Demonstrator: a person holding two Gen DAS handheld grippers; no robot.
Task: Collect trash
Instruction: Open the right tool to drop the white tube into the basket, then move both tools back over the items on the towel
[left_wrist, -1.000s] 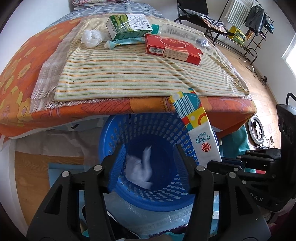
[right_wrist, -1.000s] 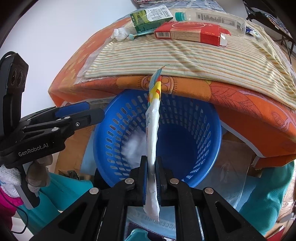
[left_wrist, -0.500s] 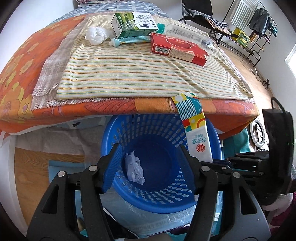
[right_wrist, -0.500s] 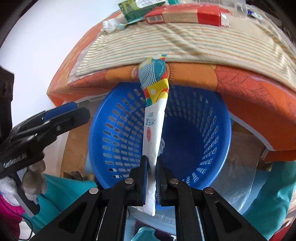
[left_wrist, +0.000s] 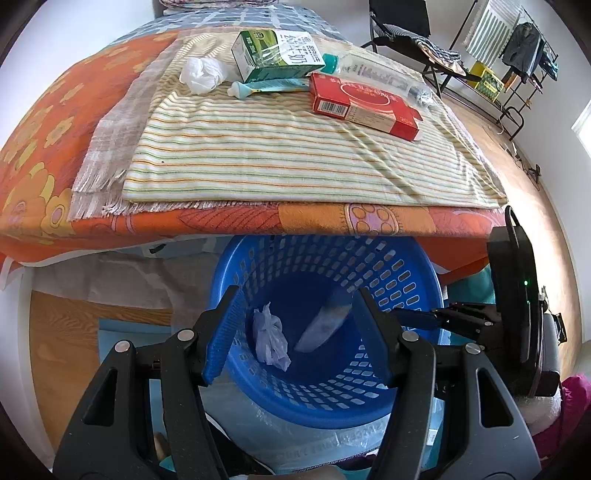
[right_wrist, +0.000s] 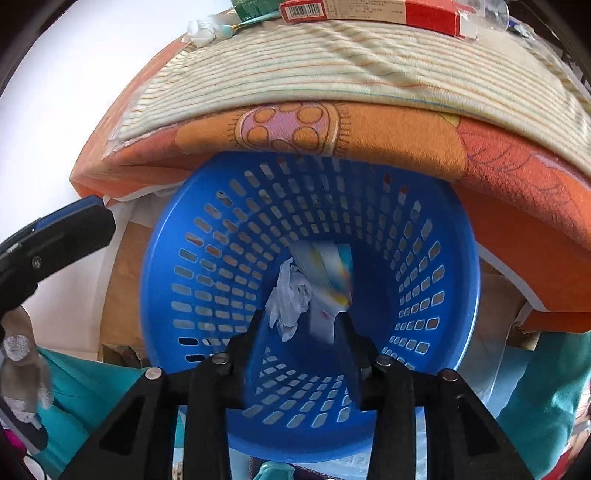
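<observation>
Your left gripper (left_wrist: 295, 332) hangs over the near rim of the blue basket (left_wrist: 402, 269), its blue-padded fingers spread wide with nothing between them. Your right gripper (right_wrist: 301, 343) is over the same basket from the other side, jaws parted and holding nothing; in the left view it shows as a black shape at the basket's right edge.

Down inside the basket lie two pieces of trash. A crumpled white tissue (left_wrist: 271, 338) rests on the basket floor, left of centre in the left view. Just beside it, to its right, is the long colourful wrapper (right_wrist: 327, 280), blurred in both views, so you cannot tell whether it is at rest; its lower end is white and its far end patterned in yellow and teal. In the right view the tissue (right_wrist: 290, 299) and wrapper touch or overlap.

Beyond the basket, the orange flowered bedcover (left_wrist: 44, 147) overhangs its far rim. On top lies a striped towel (left_wrist: 295, 158). At its far end sit a red box (left_wrist: 364, 107), a green and white carton (left_wrist: 275, 55), a teal tube (left_wrist: 269, 87) in front of the carton, a white crumpled wad (left_wrist: 201, 74) to the left, and a clear plastic bottle (left_wrist: 380, 72) behind the red box.
</observation>
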